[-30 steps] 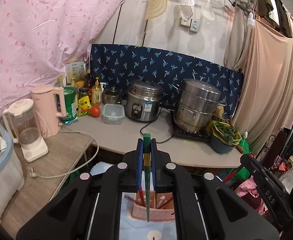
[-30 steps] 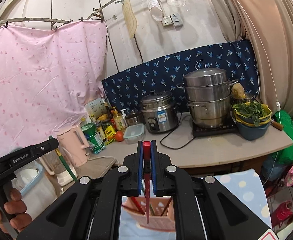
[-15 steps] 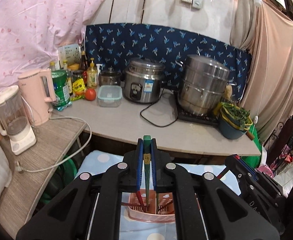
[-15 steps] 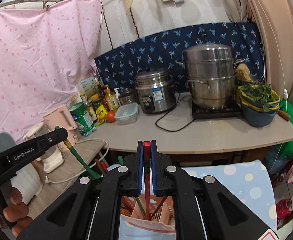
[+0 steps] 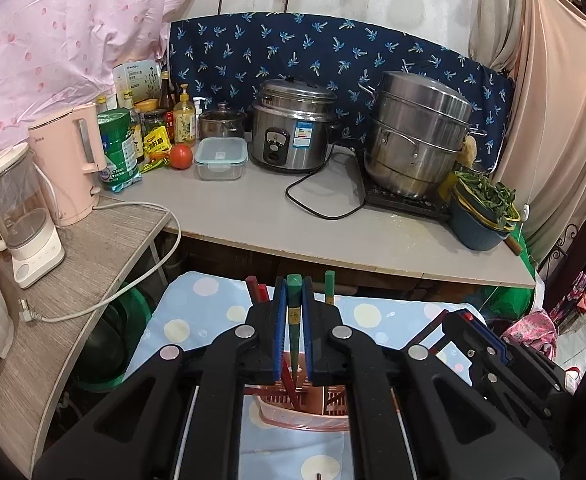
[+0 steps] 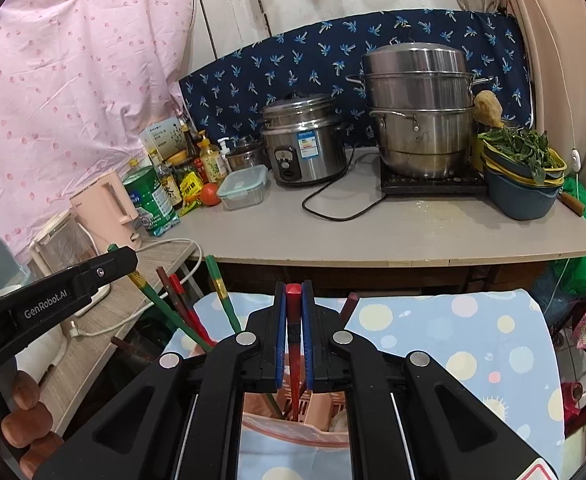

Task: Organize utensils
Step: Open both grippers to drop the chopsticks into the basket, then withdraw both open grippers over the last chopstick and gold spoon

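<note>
Above the pink holder (image 5: 305,412), left gripper (image 5: 293,320) clamps a green chopstick (image 5: 292,312); right gripper (image 6: 293,320) clamps a red chopstick (image 6: 293,340), both tips inside its rim.

Rice cooker (image 5: 293,124), steamer pot (image 5: 417,136), pink kettle (image 5: 69,156), tomato (image 5: 181,156) on counter (image 5: 253,216).

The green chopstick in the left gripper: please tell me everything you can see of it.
The green chopstick is a slim stick, glossy like lacquer or plastic, with a square green top and a yellow band below it. It tapers downward. The left gripper is shut on its upper part, blue pads pressing both sides. It stands nearly upright, its tip lowered into the pink slotted basket on the dotted cloth.
</note>
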Available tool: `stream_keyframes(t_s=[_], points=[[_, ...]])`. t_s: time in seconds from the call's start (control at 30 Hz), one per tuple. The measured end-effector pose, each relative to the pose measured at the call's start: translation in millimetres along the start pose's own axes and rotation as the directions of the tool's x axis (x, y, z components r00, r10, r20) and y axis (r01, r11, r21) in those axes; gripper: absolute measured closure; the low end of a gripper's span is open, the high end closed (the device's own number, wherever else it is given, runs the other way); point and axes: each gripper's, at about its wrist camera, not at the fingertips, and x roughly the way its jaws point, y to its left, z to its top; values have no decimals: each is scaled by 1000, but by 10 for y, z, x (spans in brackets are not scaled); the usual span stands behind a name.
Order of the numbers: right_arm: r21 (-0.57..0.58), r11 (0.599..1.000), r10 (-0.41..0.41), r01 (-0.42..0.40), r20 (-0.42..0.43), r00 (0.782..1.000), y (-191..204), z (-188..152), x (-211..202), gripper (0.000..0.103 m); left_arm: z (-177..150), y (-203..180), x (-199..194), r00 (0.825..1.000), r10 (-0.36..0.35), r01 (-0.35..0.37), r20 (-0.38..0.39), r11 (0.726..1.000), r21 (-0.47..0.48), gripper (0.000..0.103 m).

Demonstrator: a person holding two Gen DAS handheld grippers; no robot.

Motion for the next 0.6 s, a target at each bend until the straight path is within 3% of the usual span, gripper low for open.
stream_keyframes(t_s=[0.13, 0.17, 0.23, 0.3, 0.6], points=[[9, 1000, -14, 14, 22, 1000, -11, -7, -46, 83, -30, 28, -28, 1000, 2, -2, 13, 1000, 2, 91], [12, 1000, -12, 11, 25, 1000, -14, -5, -67, 81, -32, 37, -43, 1000, 2, -2, 17, 1000, 1, 88], [16, 1000, -6, 5, 33, 999, -17, 1, -124, 80, -34, 65, -78, 1000, 9, -9, 26, 1000, -8, 67], [14, 1000, -2, 2, 47, 999, -2, 1, -205, 78, -43, 88, -133, 999, 23, -23, 41, 1000, -11, 58], [15, 1000, 20, -21, 95, 995, 83, -142, -709, 66, -200, 145, -451, 997, 57, -58, 58, 998, 4, 37]])
